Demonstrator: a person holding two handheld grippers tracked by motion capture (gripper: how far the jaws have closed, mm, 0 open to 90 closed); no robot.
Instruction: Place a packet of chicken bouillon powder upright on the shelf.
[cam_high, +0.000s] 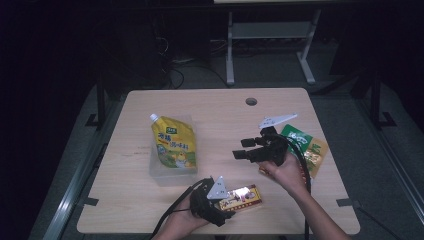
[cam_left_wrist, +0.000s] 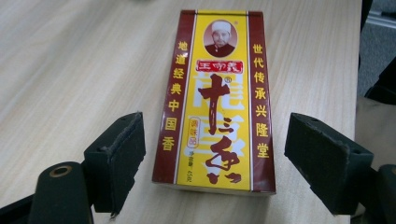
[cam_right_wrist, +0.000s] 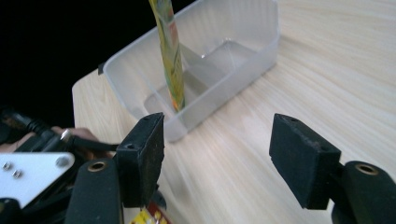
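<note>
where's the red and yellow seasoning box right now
The seasoning box lies flat on the table near its front edge in the high view, between the open jaws of the left claw, just right of the clear plastic tub.

On the red-and-yellow seasoning box (cam_left_wrist: 215, 100), seen in the left gripper view, large red characters 十三香 are printed down the yellow middle panel, under a red banner reading 王守义. On the left red strip 地道经典中国香 is written in yellow, and on the right strip 世代传承兴隆堂. A small oval label reads 调味品. The print on the yellow spouted pouch (cam_high: 174, 143) and the green packet (cam_high: 306, 145) cannot be read.
</note>
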